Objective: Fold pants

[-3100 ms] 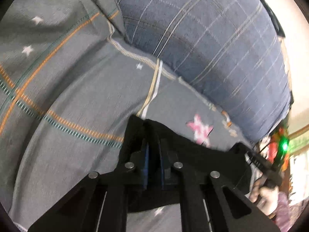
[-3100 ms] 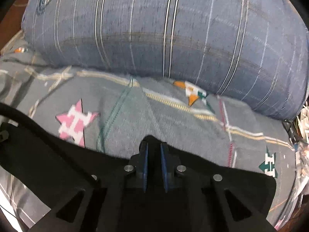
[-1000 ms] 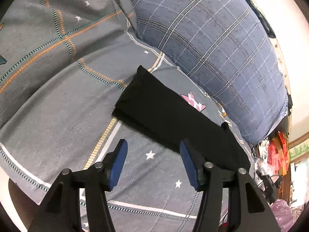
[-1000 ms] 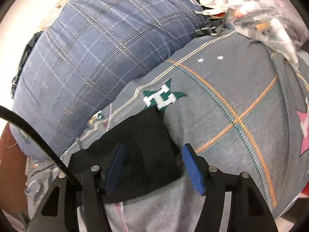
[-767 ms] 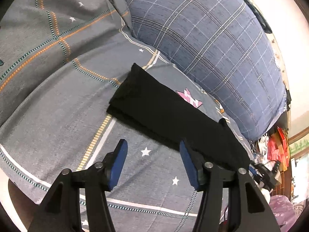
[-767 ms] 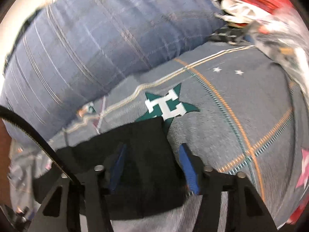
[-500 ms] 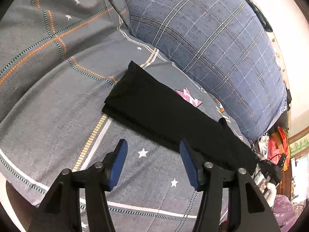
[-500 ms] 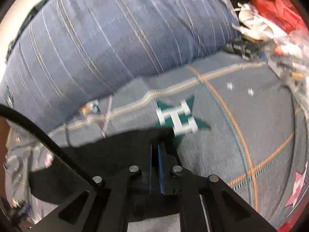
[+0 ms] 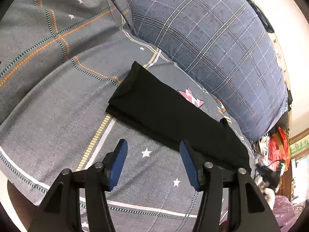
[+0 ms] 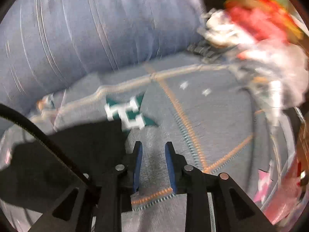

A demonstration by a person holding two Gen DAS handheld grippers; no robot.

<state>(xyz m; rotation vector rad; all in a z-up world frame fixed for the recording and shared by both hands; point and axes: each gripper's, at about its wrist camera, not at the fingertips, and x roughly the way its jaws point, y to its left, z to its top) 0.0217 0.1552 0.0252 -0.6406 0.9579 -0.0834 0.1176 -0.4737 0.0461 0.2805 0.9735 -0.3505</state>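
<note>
The black pants point(image 9: 166, 114) lie folded lengthwise in a long strip on the grey patterned bedsheet point(image 9: 58, 96). My left gripper point(image 9: 152, 154) is open and empty, held above the sheet just in front of the strip. In the blurred right wrist view the pants' end point(image 10: 63, 154) lies at lower left. My right gripper point(image 10: 153, 154) has its jaws partly open, with only bare sheet between them, just right of the pants' end.
A large blue plaid pillow point(image 9: 212, 34) runs along the far side of the pants and also shows in the right wrist view point(image 10: 87, 29). Red and white clutter point(image 10: 251, 29) lies past the bed's end. The bed edge point(image 9: 11, 183) is near at lower left.
Both grippers let go of the pants earlier and opened. The right gripper shut half a second ago, has partly reopened and swung right, off the pants' end. The left has barely moved.
</note>
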